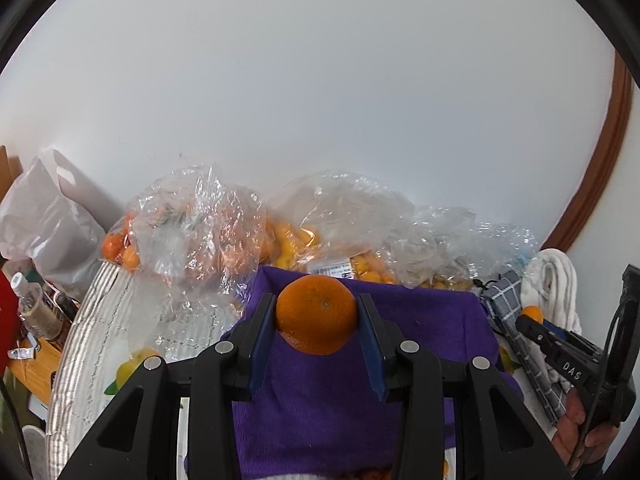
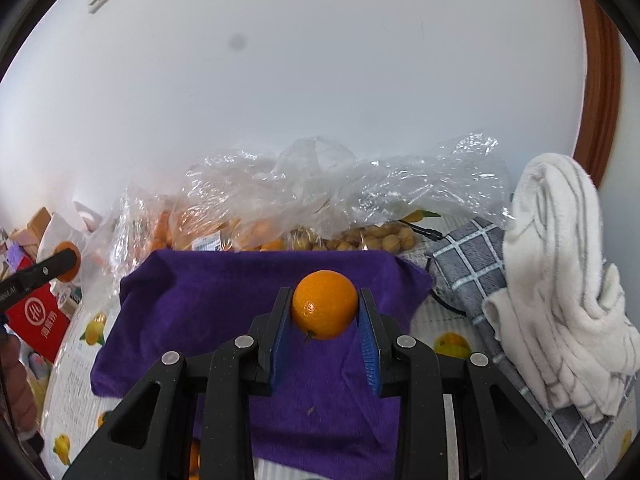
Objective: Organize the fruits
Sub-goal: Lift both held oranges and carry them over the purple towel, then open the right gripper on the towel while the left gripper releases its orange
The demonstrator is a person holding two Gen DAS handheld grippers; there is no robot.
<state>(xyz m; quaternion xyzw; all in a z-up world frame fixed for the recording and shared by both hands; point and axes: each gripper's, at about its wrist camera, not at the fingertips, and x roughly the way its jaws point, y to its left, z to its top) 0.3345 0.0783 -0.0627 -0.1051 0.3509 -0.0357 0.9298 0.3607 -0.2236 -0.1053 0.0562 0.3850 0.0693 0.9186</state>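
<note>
The left gripper (image 1: 316, 314) clamps a dark orange tangerine (image 1: 316, 312) above the purple cloth (image 1: 420, 344); the right gripper (image 2: 325, 306) clamps a lighter orange (image 2: 325, 304) over the same cloth. Both fruits are held clear of the surface, probably for sorting away from the plastic bags (image 2: 304, 196) behind.

Black gripper (image 1: 316, 314) frame, blue pads (image 1: 262, 344), silver screws

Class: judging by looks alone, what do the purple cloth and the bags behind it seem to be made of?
Purple cloth: soft, matte fabric, probably terry or fleece; fuzzy nap, limp folds. Bags: thin clear plastic film, glossy; crinkles, glare, fruit visible through them.
</note>
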